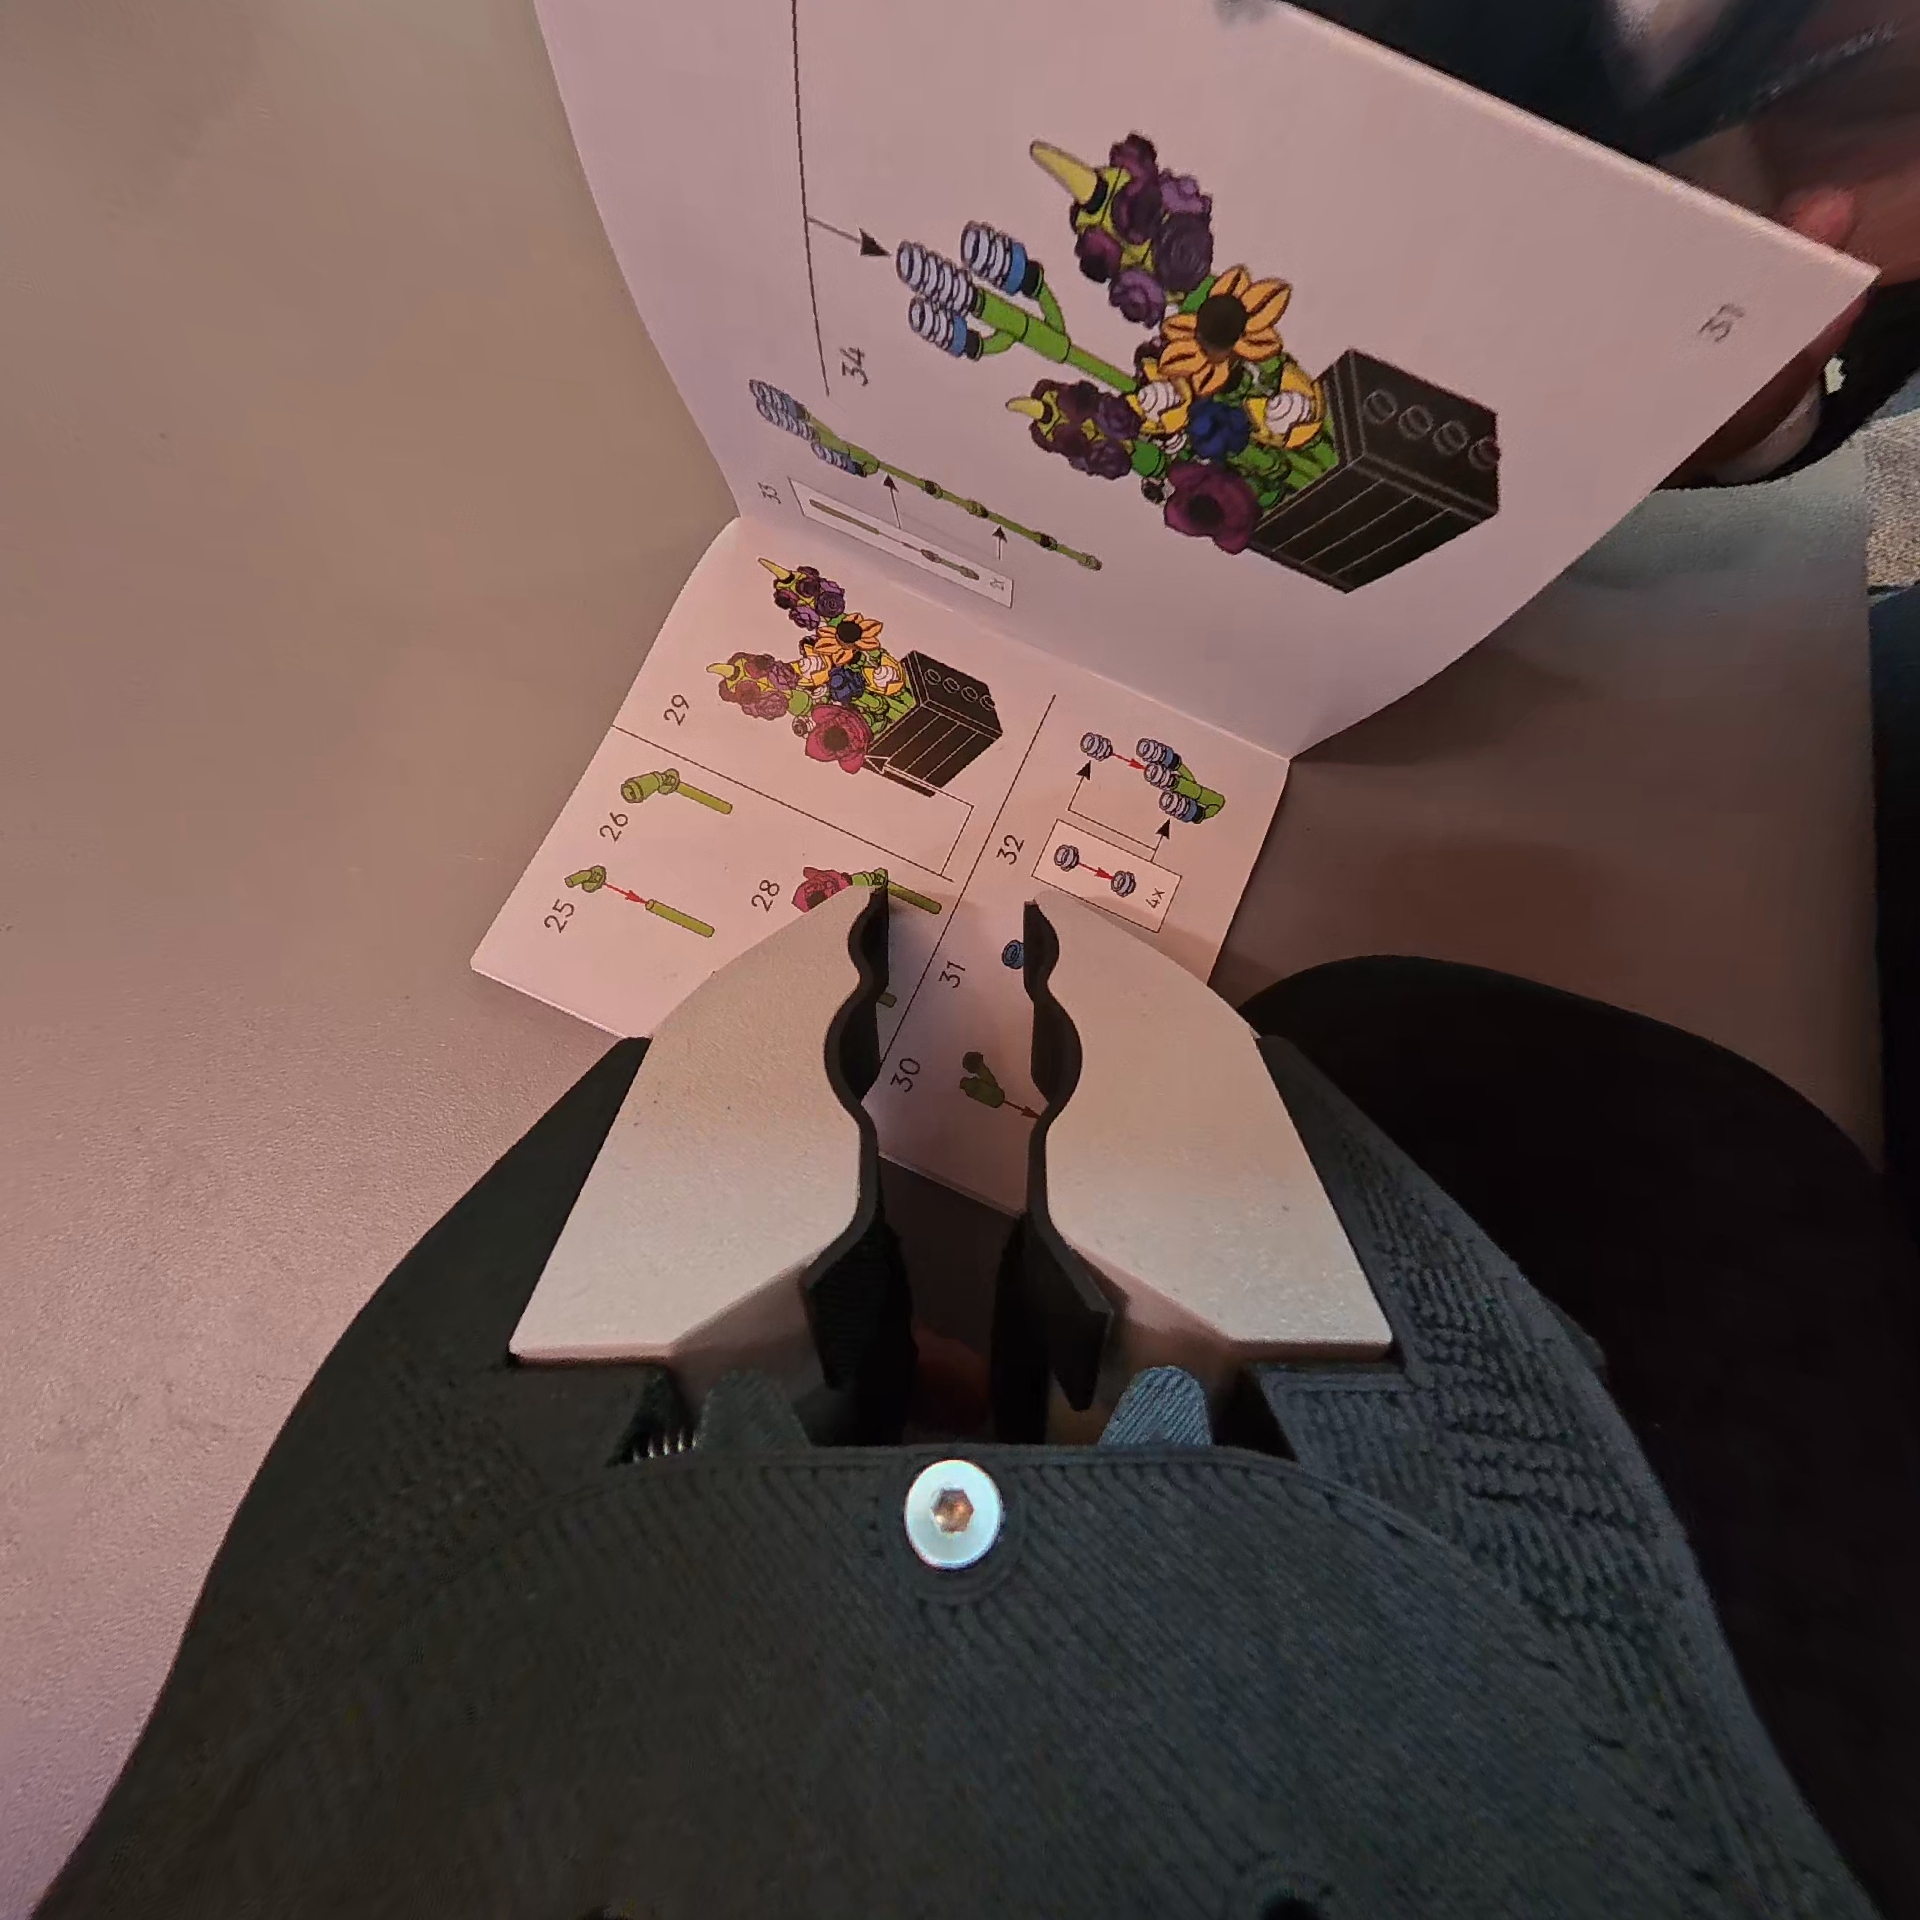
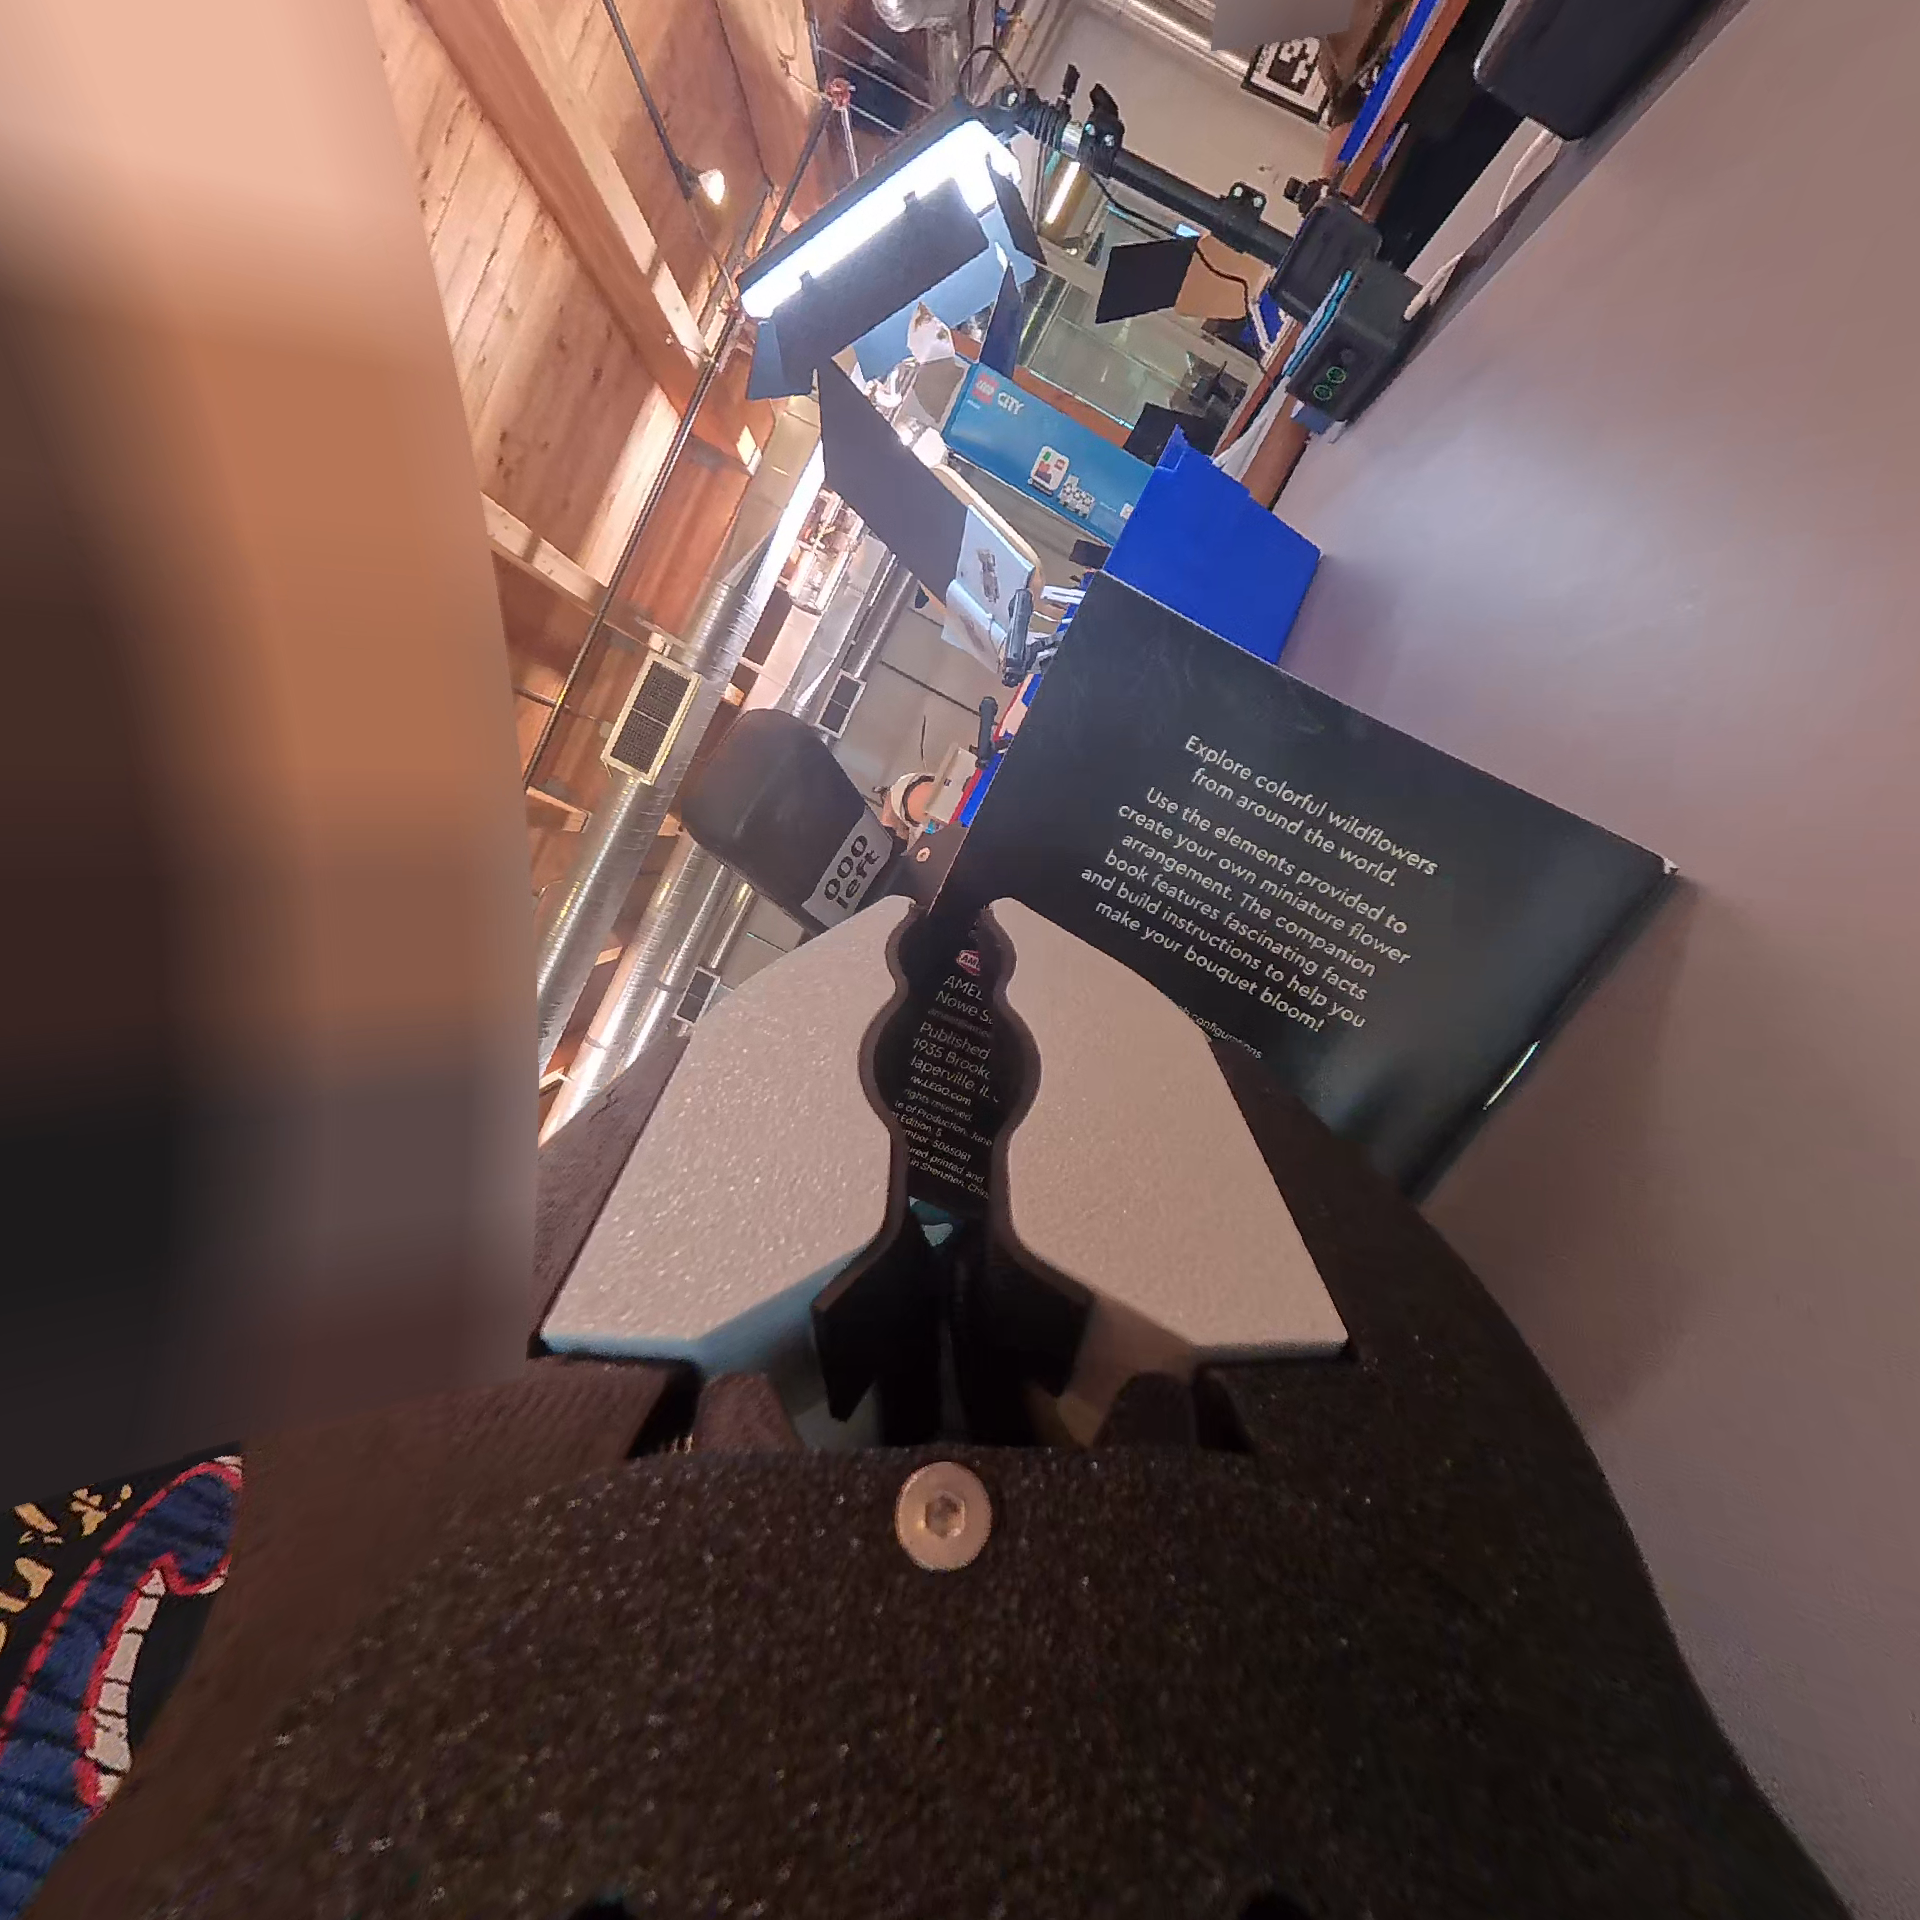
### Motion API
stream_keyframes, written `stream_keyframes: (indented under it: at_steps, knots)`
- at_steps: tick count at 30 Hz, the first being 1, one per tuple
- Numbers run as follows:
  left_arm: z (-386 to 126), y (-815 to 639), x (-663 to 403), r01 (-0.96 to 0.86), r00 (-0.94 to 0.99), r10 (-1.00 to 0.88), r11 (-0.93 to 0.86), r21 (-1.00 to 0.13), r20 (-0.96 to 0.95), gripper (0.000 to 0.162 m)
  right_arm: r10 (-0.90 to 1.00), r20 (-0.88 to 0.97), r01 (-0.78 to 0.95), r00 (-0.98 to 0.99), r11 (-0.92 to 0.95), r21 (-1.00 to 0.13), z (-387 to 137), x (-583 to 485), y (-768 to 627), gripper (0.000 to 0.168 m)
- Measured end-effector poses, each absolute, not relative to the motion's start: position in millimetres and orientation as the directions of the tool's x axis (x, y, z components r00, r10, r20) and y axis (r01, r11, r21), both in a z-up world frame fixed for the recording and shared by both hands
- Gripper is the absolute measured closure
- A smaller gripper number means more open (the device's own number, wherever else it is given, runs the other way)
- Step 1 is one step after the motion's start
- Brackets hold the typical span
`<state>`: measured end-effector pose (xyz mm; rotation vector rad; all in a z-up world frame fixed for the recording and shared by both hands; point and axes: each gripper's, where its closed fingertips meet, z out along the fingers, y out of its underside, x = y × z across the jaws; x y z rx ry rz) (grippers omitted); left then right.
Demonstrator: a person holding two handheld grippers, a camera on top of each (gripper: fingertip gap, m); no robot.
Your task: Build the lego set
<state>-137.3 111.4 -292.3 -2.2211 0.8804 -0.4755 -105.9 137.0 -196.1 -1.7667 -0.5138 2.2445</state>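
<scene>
The instruction booklet (image 1: 1143, 416) is open on the grey table (image 1: 260, 623). One page lies flat and the other stands up, showing a flower bouquet in a black box. My left gripper (image 1: 956, 914) is open and empty, its fingertips just over the flat page (image 1: 790, 831). My right gripper (image 2: 954, 914) is shut on the edge of the booklet's black back cover (image 2: 1299, 883) and holds that half upright. In the left wrist view a dark shape (image 1: 1714, 73) sits at the raised page's top right corner. No loose bricks show.
A blue bin (image 2: 1216, 551) stands on the table (image 2: 1662, 520) behind the booklet. A blue toy box (image 2: 1049, 436) and a lit light panel (image 2: 883, 239) are farther off. A black device (image 2: 790, 821) sits past the fingertips. Dark cloth (image 1: 1558, 1195) lies right of my left gripper. One gripper's finger ends stand about 10 cm off the other's.
</scene>
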Motion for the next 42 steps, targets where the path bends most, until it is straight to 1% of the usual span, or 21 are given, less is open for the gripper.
stream_keyframes:
  at_steps: [3,6,8,10,11,13,15,17,20,22,23,24,26,28,30,31,34,35,37,42]
  knots:
    - [-292,111,-136,-0.452,0.7,-0.709,-0.534,-0.714,0.087,0.134,0.409,-0.883,0.032,-0.228,-0.904,-0.427,-196,-105,138,0.157]
    - [-284,107,-127,-0.391,0.67,-0.715,-0.568,-0.724,0.199,0.117,0.446,-0.87,0.022,-0.21,-0.887,-0.461,-195,-104,139,0.16]
    - [-267,108,-119,-0.3,0.643,-0.716,-0.561,-0.771,0.271,0.112,0.482,-0.855,0.019,-0.193,-0.869,-0.495,-195,-107,137,0.162]
    - [-244,110,-112,-0.165,0.611,-0.707,-0.554,-0.816,0.357,0.11,0.513,-0.839,0.028,-0.18,-0.85,-0.526,-195,-112,134,0.162]
    - [-235,113,-112,-0.094,0.604,-0.686,-0.566,-0.819,0.405,0.11,0.517,-0.837,0.029,-0.177,-0.848,-0.529,-196,-114,134,0.161]
    - [-226,119,-115,0.033,0.598,-0.623,-0.609,-0.792,0.504,0.109,0.499,-0.846,0.025,-0.186,-0.859,-0.512,-196,-116,134,0.162]
    - [-225,122,-115,0.11,0.582,-0.569,-0.653,-0.75,0.581,0.108,0.479,-0.855,0.017,-0.199,-0.871,-0.492,-197,-117,133,0.163]
    - [-228,123,-113,0.133,0.575,-0.541,-0.678,-0.723,0.614,0.107,0.462,-0.863,0.004,-0.204,-0.881,-0.473,-198,-117,133,0.164]
    - [-230,124,-111,0.138,0.586,-0.525,-0.686,-0.714,0.617,0.106,0.453,-0.87,-0.001,-0.195,-0.887,-0.461,-200,-115,135,0.162]
    - [-234,124,-110,0.123,0.606,-0.514,-0.694,-0.709,0.608,0.107,0.466,-0.871,0.018,-0.155,-0.88,-0.474,-208,-114,135,0.168]
    - [-236,125,-109,0.111,0.619,-0.509,-0.697,-0.708,0.598,0.107,0.481,-0.869,0.029,-0.119,-0.873,-0.487,-215,-113,135,0.168]
    - [-238,125,-107,0.09,0.629,-0.512,-0.699,-0.71,0.585,0.106,0.489,-0.863,0.013,-0.128,-0.869,-0.494,-215,-111,136,0.168]
    - [-238,123,-99,0.069,0.608,-0.533,-0.702,-0.708,0.588,0.106,0.443,-0.883,-0.025,-0.156,-0.895,-0.445,-214,-107,141,0.168]
    - [-237,122,-92,0.068,0.584,-0.543,-0.709,-0.702,0.604,0.106,0.396,-0.902,-0.026,-0.174,-0.917,-0.398,-214,-104,143,0.167]
    - [-235,123,-88,0.07,0.572,-0.555,-0.702,-0.709,0.605,0.107,0.392,-0.9,-0.031,-0.19,-0.919,-0.393,-210,-102,143,0.164]
    - [-234,123,-87,0.071,0.569,-0.56,-0.697,-0.714,0.603,0.107,0.39,-0.899,-0.035,-0.202,-0.92,-0.391,-208,-101,143,0.158]
    - [-233,124,-85,0.062,0.571,-0.566,-0.692,-0.719,0.595,0.107,0.342,-0.912,0.009,-0.226,-0.935,-0.353,-204,-98,140,0.129]
    - [-233,124,-83,0.053,0.572,-0.57,-0.692,-0.72,0.59,0.107,0.342,-0.916,0.016,-0.211,-0.935,-0.353,-205,-97,140,0.122]
    - [-232,124,-79,0.045,0.567,-0.58,-0.688,-0.724,0.585,0.106,0.386,-0.908,0.02,-0.164,-0.919,-0.394,-207,-95,141,0.118]
    - [-225,130,-72,0.029,0.573,-0.603,-0.662,-0.749,0.555,0.106,0.538,-0.842,0.073,-0.031,-0.839,-0.539,-212,-87,143,0.115]
